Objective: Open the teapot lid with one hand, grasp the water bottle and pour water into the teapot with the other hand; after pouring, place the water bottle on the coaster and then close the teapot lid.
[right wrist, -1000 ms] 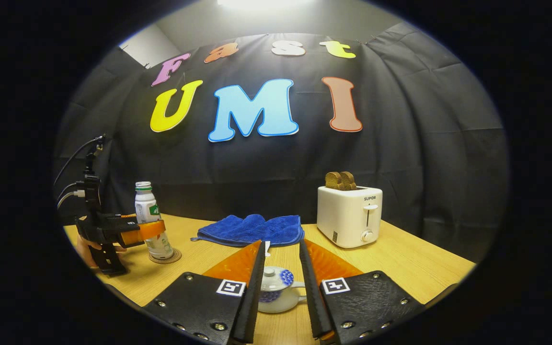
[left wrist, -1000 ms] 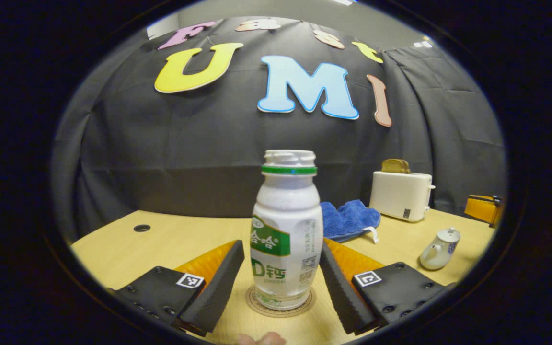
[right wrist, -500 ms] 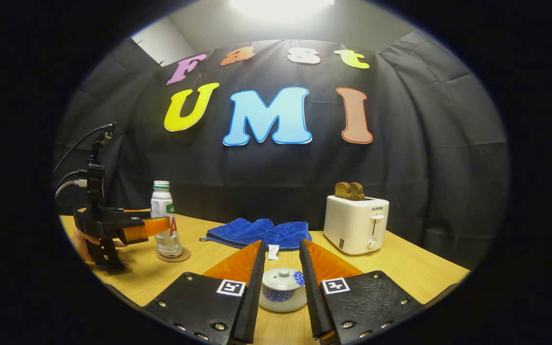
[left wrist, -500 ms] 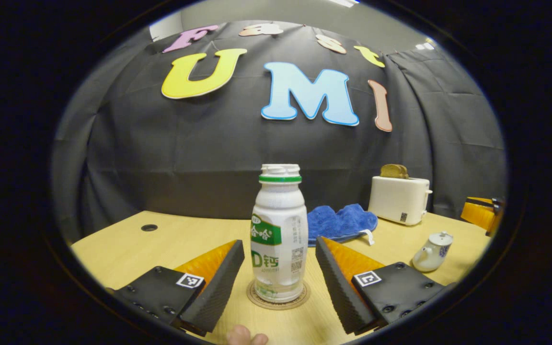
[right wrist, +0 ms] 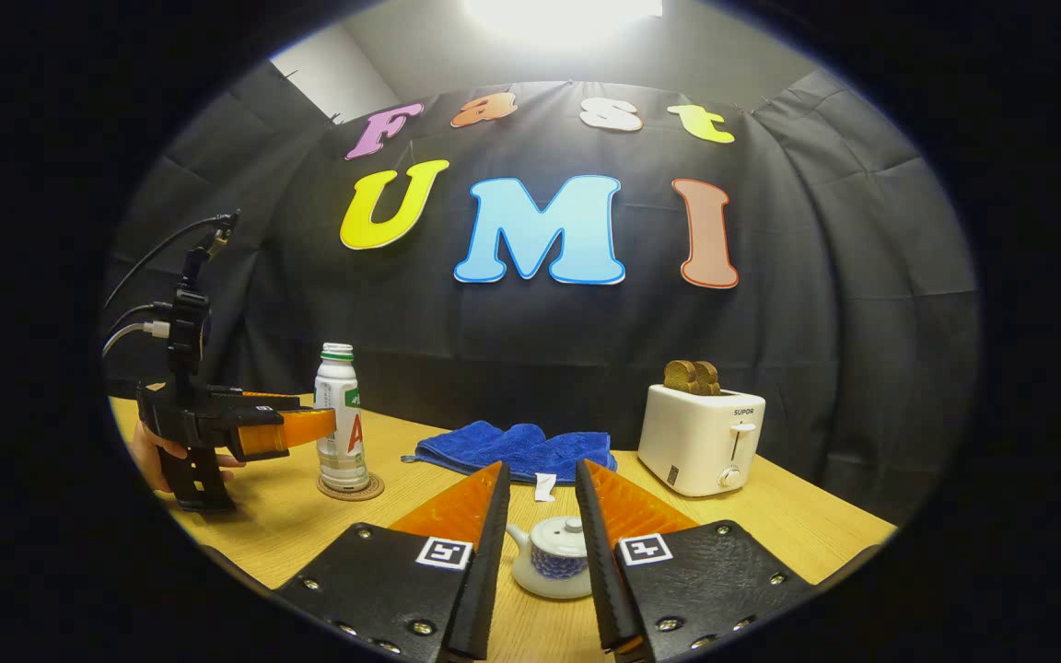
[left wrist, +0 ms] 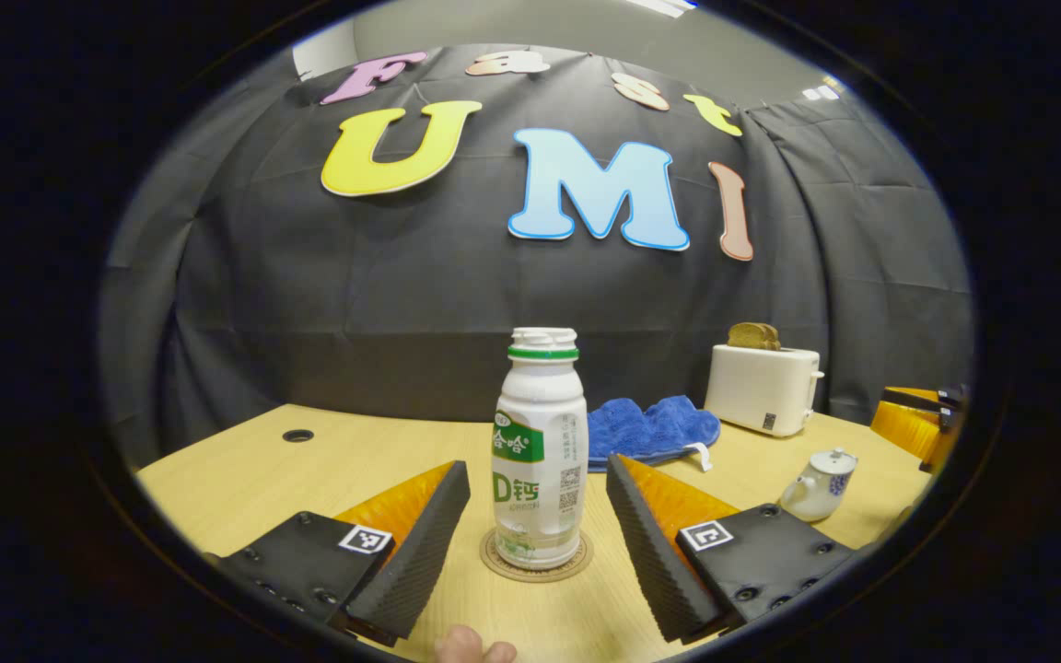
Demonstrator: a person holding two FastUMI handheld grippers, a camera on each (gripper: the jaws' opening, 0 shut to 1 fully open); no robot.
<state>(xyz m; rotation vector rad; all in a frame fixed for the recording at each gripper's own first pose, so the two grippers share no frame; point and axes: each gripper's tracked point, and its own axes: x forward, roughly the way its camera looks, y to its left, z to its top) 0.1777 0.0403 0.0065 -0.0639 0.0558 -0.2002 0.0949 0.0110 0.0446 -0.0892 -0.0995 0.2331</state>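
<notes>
A white water bottle (left wrist: 538,451) with a green band stands upright on a round coaster (left wrist: 535,564). My left gripper (left wrist: 538,474) is open, its fingers spread to either side and short of the bottle, touching nothing. In the right gripper view the bottle (right wrist: 342,428) and coaster (right wrist: 349,488) are at the left, with the left gripper (right wrist: 305,431) in a hand beside them. A small white-and-blue teapot (right wrist: 556,566) sits with its lid on, seen through the narrow gap of my right gripper (right wrist: 540,471), which holds nothing. The teapot (left wrist: 816,483) stands far right in the left gripper view.
A white toaster (right wrist: 701,442) with bread in it stands at the back right of the wooden table (right wrist: 770,516). A folded blue cloth (right wrist: 517,449) lies behind the teapot. A cable hole (left wrist: 297,435) marks the table's far left.
My left gripper has drawn back from the bottle, which stays on the coaster. The right gripper has pulled back from the teapot; the lid stays on.
</notes>
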